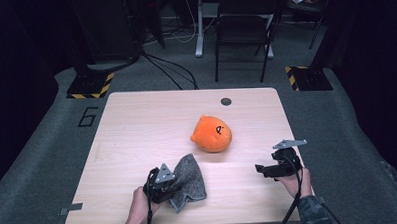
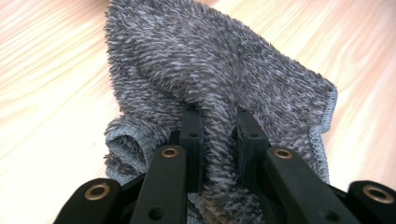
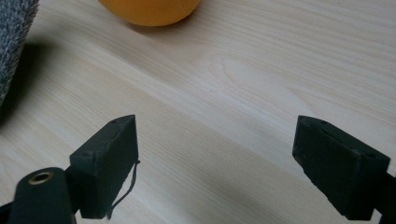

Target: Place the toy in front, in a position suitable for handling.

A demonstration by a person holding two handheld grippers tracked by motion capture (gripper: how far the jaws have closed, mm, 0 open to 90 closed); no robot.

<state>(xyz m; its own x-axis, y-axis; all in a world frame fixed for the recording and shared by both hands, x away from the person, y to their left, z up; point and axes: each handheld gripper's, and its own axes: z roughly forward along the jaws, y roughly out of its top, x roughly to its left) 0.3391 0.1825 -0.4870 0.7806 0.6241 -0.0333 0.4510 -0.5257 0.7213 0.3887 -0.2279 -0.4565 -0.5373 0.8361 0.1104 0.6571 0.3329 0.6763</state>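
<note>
On the table (image 1: 137, 124), the cloth (image 1: 190, 180) lay near the front edge, just right of the left gripper (image 1: 170, 185), with the plush toy (image 1: 212, 133) behind it toward the middle and the right gripper (image 1: 261, 169) well apart at the right.

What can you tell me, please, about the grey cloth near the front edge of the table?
The grey cloth is a fuzzy, mottled grey towel-like piece with a stitched hem, which the left gripper view shows. It lies crumpled on the pale wooden table, one fold drawn up into a ridge. The left tongs are shut on that ridge, pads pressing it from both sides. It lies apart from the orange plush toy.
</note>
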